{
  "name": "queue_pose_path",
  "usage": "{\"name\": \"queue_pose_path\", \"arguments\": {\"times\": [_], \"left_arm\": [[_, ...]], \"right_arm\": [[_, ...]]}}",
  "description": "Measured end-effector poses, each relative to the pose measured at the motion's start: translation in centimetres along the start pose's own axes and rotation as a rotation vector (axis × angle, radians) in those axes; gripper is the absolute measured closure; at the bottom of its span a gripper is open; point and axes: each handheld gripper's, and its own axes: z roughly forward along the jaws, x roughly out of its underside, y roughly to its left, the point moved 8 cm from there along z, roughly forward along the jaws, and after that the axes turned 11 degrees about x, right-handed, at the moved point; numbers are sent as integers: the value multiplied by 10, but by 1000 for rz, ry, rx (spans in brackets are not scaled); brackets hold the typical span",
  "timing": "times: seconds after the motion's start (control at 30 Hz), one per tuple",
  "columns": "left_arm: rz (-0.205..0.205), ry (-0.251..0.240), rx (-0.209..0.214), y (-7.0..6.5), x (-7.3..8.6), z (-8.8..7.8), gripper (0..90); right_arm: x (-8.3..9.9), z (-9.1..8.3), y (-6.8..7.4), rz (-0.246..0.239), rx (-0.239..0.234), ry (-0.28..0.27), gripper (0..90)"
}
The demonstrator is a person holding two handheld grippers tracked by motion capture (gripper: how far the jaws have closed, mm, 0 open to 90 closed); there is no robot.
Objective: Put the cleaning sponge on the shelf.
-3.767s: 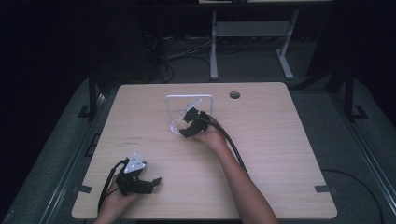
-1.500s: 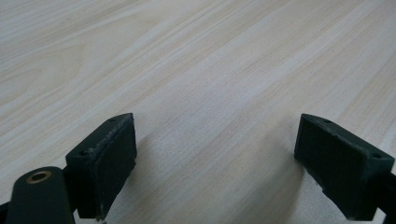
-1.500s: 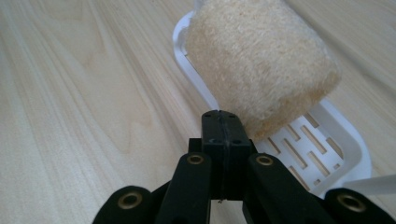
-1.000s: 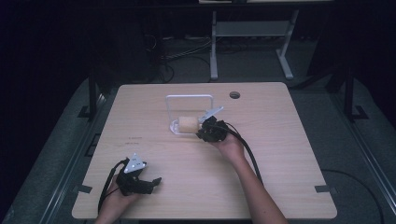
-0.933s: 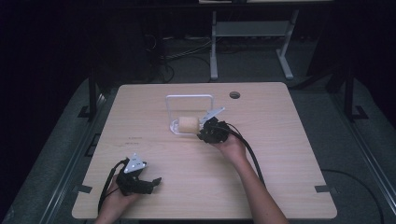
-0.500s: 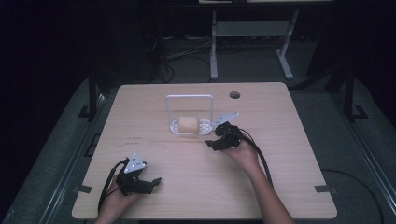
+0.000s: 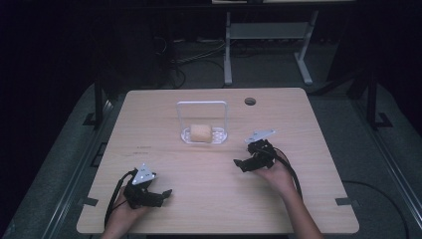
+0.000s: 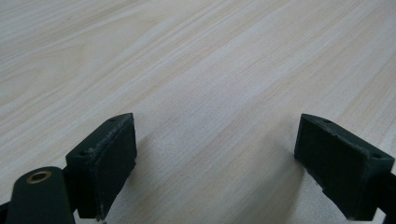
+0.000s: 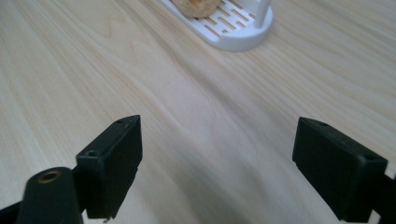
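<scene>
A tan bread roll (image 7: 201, 132) lies on a small white slotted rack (image 7: 219, 137) with an upright hoop frame, mid-table toward the far side. The roll's edge (image 9: 196, 8) and the rack's rim (image 9: 236, 39) sit at the top of the right gripper view. My right gripper (image 7: 240, 163) rests low over the wood to the right and nearer than the rack, open with nothing between its jaws (image 9: 217, 172). My left gripper (image 7: 165, 194) sits at the near left of the table, open, jaws wide over bare wood (image 8: 215, 168).
The light wooden table (image 7: 298, 119) has a round cable hole (image 7: 250, 101) at its far right. Black cables trail from both grippers toward the near edge. Beyond the table stand a white metal frame (image 7: 263, 35) and dark floor cables.
My right gripper has let go of the roll on the rack and drawn back to the right and toward the near side, now open. The left gripper has stayed put.
</scene>
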Motion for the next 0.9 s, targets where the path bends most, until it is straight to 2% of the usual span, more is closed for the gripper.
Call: {"name": "queue_pose_path", "arguments": {"times": [0.4,0.5,0.9], "left_arm": [[0,0,0,0,0,0,122],[0,0,0,0,0,0,122],[-1,-1,0,0,0,0,122]], "right_arm": [[33,-30,-9,26,38,-15,100],[42,-35,-11,23,57,-12,93],[74,-54,-15,71,100,-27,75]]}}
